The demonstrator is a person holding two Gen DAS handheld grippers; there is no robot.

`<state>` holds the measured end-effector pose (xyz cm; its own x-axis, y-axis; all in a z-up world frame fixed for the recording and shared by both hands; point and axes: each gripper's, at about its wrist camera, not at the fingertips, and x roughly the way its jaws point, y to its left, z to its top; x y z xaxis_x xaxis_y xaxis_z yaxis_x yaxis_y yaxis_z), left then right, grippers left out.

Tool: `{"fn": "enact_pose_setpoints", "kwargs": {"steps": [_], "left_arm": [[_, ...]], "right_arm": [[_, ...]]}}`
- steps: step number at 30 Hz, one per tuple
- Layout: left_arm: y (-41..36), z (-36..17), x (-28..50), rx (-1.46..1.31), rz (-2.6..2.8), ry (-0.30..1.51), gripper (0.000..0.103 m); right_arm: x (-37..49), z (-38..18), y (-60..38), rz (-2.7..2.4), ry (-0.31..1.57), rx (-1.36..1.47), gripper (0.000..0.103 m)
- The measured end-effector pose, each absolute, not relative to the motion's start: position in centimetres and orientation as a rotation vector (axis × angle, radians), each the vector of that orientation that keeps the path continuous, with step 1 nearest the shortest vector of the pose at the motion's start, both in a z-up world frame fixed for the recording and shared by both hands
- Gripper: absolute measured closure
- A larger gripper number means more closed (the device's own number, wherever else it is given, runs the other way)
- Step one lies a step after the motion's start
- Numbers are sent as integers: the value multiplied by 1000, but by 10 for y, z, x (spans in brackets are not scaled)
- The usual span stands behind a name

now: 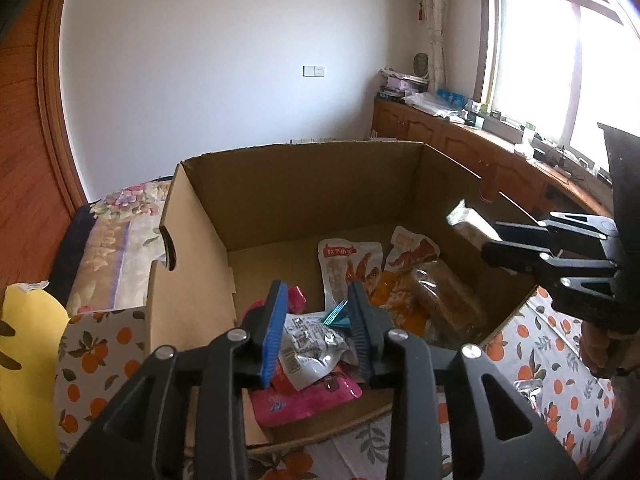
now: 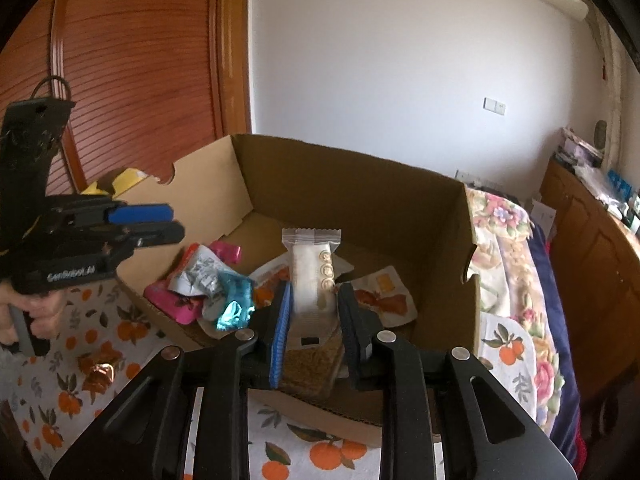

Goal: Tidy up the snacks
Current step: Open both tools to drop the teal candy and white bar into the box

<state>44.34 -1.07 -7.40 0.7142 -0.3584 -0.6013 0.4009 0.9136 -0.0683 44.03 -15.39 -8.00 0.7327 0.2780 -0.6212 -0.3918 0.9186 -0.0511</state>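
My left gripper (image 1: pixel 316 320) hangs over the near edge of the box (image 1: pixel 304 184), fingers a bit apart with nothing pinched. A small teal wrapper (image 1: pixel 337 314) shows right between the tips, but it looks like it's just lying on the pile below; can't say it touches the pads. Under that gripper, at the box's near left corner, sit a silver packet (image 1: pixel 310 346) and a pink packet (image 1: pixel 304 398) beneath it.

My right gripper (image 2: pixel 314 312) is clamped on a white bar (image 2: pixel 311 276), upright, its crimped top sticking out past the fingertips. It's over the box's near right part, above a clear pack of brown bars (image 2: pixel 310 372) that rests against the near wall.

Further in, around the middle of the box floor, two chicken snack pouches (image 1: pixel 348 268) lie flat, one beside the other.

The box sits on a tabletop with an orange-print cloth (image 2: pixel 312 456). A crumpled coppery wrapper (image 2: pixel 98 372) is on that cloth outside the box, toward the left edge, near my left hand (image 2: pixel 28 312). A yellow bag (image 1: pixel 28 360) stands just left of the box.

Behind the box there's a bed with a floral quilt (image 2: pixel 508 248), then a wooden cabinet (image 1: pixel 436 136) under the window, cluttered on top.
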Motion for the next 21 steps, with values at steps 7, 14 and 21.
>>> {"fn": "enact_pose_setpoints", "kwargs": {"steps": [7, 14, 21], "left_arm": [[-10, -68, 429, 74, -419, 637, 69], [-5, -57, 398, 90, -422, 617, 69], [-3, -54, 366, 104, -419, 622, 63]], "right_arm": [[435, -77, -159, 360, 642, -175, 74], [396, -61, -170, 362, 604, -140, 71], [345, -63, -183, 356, 624, -117, 58]]}}
